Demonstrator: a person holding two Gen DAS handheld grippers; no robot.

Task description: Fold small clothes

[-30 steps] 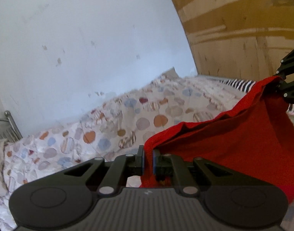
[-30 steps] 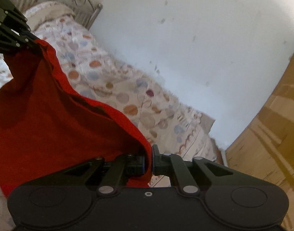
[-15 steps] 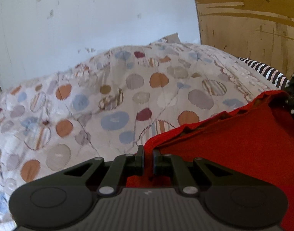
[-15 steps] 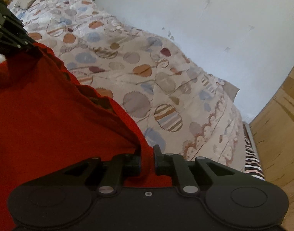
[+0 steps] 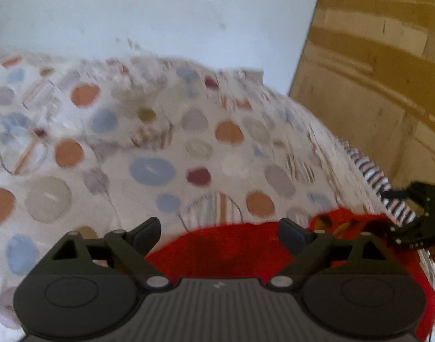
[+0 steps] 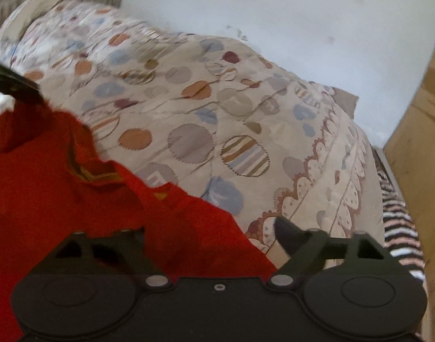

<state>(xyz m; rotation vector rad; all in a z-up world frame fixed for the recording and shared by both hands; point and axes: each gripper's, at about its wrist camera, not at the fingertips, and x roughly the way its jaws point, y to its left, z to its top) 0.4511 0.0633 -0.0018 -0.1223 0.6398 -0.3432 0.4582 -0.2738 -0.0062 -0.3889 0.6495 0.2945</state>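
Observation:
A small red garment (image 5: 231, 249) lies on the bed's spotted quilt (image 5: 149, 148), right in front of both grippers. My left gripper (image 5: 221, 229) is open, its fingers spread wide above the garment's near edge. My right gripper (image 6: 211, 235) is open too; the red garment (image 6: 75, 199) covers its left finger and spreads out to the left. The right gripper shows at the right edge of the left wrist view (image 5: 416, 222), and the left gripper at the left edge of the right wrist view (image 6: 15, 88).
The quilt (image 6: 217, 114) covers the whole bed. A white wall (image 5: 160, 14) stands behind it. A wooden panel (image 5: 388, 71) stands at the right. A striped cloth (image 6: 399, 228) lies along the bed's right edge. A pillow and metal bedhead (image 6: 26, 8) are at the far left.
Both grippers lowered the hanging red garment onto the quilt, then opened and let go of it. The garment now lies on the bed.

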